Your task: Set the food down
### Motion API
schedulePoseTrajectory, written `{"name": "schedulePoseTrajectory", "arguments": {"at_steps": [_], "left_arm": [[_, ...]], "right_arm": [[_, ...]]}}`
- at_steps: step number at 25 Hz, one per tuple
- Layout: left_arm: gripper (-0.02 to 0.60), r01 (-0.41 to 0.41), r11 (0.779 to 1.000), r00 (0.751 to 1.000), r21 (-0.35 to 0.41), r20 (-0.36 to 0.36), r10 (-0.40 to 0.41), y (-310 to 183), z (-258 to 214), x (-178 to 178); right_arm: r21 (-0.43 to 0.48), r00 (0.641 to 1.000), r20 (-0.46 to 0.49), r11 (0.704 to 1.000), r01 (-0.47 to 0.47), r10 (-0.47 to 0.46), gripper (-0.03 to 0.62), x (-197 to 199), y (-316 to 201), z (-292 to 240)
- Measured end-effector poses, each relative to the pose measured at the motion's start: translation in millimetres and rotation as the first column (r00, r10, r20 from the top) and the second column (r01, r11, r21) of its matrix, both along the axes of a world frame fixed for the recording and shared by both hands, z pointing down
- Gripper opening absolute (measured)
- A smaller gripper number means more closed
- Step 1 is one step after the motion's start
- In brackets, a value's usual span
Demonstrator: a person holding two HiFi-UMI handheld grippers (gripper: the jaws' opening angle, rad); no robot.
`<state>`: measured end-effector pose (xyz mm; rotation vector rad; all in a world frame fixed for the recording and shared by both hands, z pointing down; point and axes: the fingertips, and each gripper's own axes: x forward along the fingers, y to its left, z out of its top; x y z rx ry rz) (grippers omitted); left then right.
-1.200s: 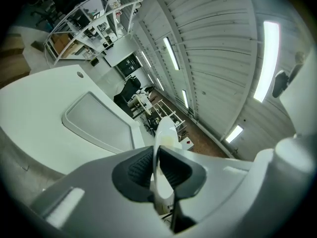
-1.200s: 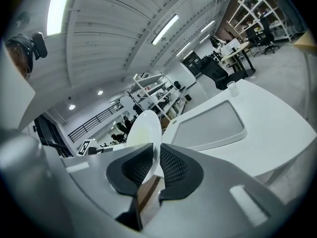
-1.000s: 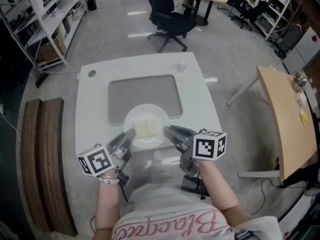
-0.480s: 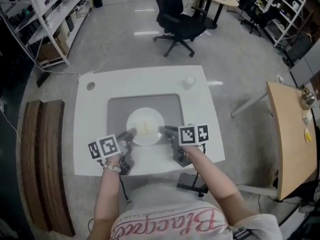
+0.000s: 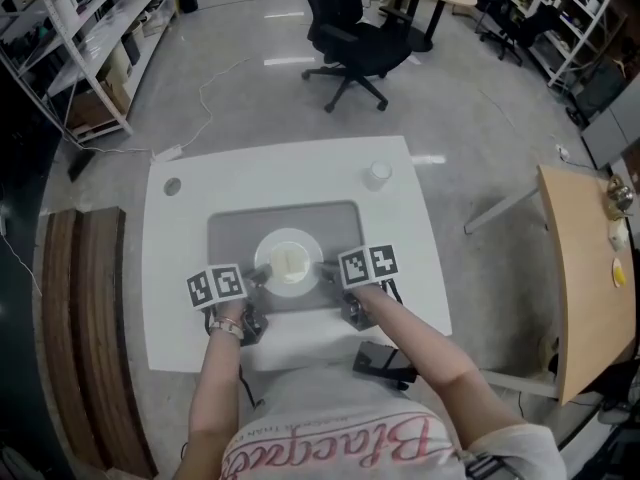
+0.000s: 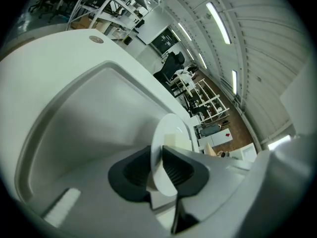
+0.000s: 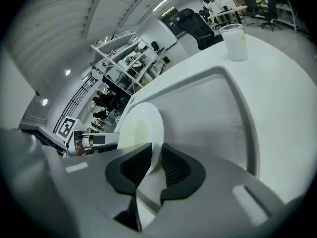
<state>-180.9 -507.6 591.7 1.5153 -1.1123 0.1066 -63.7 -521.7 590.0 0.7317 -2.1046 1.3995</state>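
A white plate point(image 5: 268, 253) with a pale yellow block of food point(image 5: 289, 262) lies on the grey mat point(image 5: 235, 230) of the white table point(image 5: 200, 168). My left gripper point(image 5: 262, 276) is at the plate's near-left rim and my right gripper point(image 5: 322, 268) at its near-right rim. In the left gripper view the plate's point(image 6: 171, 130) thin rim stands between the jaws of the left gripper point(image 6: 157, 170), which are opening. In the right gripper view the plate's point(image 7: 143, 118) rim also sits between the opening jaws of the right gripper point(image 7: 156, 165), with a slit of room beside it.
A clear plastic cup point(image 5: 377, 174) stands on the table's far right. There is a small round hole point(image 5: 172, 185) at the far left corner. A black office chair point(image 5: 360, 38) stands beyond the table, a wooden table point(image 5: 585, 268) to the right, shelves point(image 5: 90, 28) to the left.
Both grippers carried the plate away from my body, from the table's near edge onto the grey mat. The jaws have widened around its rim.
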Motion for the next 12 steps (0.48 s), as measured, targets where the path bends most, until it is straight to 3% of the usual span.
{"name": "schedulePoseTrajectory", "arguments": {"at_steps": [12], "left_arm": [[0.102, 0.002, 0.999, 0.995, -0.053, 0.104, 0.003, -9.9, 14.5, -9.8]], "right_arm": [[0.015, 0.999, -0.042, 1.000, -0.025, 0.025, 0.064, 0.5, -10.1, 13.3]]}}
